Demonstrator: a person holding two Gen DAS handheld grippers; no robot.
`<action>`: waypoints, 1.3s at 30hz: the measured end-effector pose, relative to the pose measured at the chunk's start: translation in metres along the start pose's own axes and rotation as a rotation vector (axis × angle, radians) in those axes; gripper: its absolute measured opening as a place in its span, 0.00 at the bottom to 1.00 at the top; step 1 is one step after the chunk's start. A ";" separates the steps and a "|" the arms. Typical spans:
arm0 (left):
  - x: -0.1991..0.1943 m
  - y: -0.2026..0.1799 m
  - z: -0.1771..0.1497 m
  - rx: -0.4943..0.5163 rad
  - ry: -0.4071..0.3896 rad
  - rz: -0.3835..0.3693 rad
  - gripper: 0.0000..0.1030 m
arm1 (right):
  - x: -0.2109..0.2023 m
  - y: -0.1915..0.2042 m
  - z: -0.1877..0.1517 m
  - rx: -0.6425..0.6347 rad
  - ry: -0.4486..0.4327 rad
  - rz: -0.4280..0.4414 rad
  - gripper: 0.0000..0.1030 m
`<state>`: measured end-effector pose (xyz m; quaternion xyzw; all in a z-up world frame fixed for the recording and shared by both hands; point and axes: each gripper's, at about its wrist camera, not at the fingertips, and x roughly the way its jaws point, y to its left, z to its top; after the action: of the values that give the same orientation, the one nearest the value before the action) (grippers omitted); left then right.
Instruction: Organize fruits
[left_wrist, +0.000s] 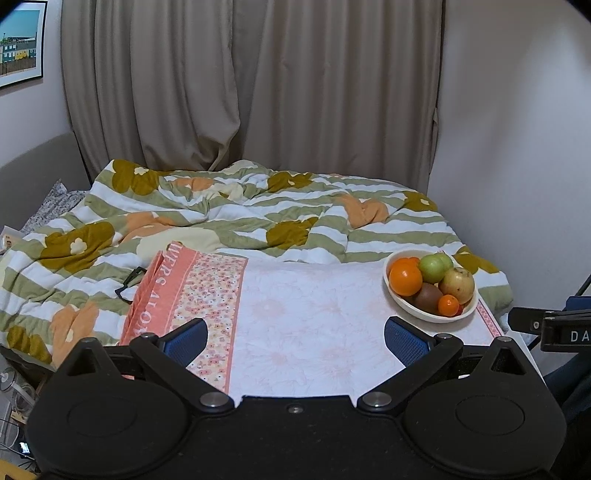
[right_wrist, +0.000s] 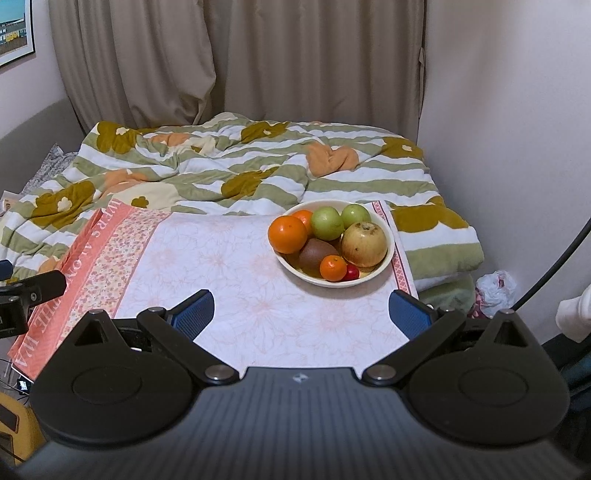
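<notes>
A cream bowl (right_wrist: 388, 258) stands on a pale floral cloth (right_wrist: 229, 273) at its far right corner; it also shows in the left wrist view (left_wrist: 413, 308). It holds a large orange (right_wrist: 287, 234), two green apples (right_wrist: 327, 223), a yellowish pear-like fruit (right_wrist: 364, 244), a brown kiwi (right_wrist: 316, 255), a small mandarin (right_wrist: 333, 268) and a small red fruit (right_wrist: 352, 273). My right gripper (right_wrist: 301, 308) is open and empty, just short of the bowl. My left gripper (left_wrist: 295, 338) is open and empty over the cloth's middle, left of the bowl.
A rumpled striped duvet (left_wrist: 221, 214) covers the bed behind the cloth. The cloth has an orange lettered border (left_wrist: 162, 288) on its left. Curtains (left_wrist: 258, 85) hang behind, a wall (right_wrist: 517, 129) is on the right. A crumpled bag (right_wrist: 495, 291) lies on the floor at right.
</notes>
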<state>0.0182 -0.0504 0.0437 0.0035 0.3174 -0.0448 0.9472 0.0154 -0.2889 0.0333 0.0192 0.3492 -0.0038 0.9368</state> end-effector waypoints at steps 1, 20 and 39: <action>0.000 0.000 0.000 0.001 0.001 0.002 1.00 | 0.000 0.000 0.000 0.000 -0.001 -0.001 1.00; 0.004 -0.001 0.002 0.001 -0.001 0.008 1.00 | 0.004 -0.003 0.002 0.006 0.004 -0.010 1.00; 0.003 0.002 0.005 0.003 -0.010 0.020 1.00 | 0.004 -0.003 0.003 0.006 0.004 -0.011 1.00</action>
<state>0.0240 -0.0484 0.0461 0.0079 0.3126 -0.0359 0.9492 0.0203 -0.2924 0.0323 0.0200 0.3512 -0.0097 0.9360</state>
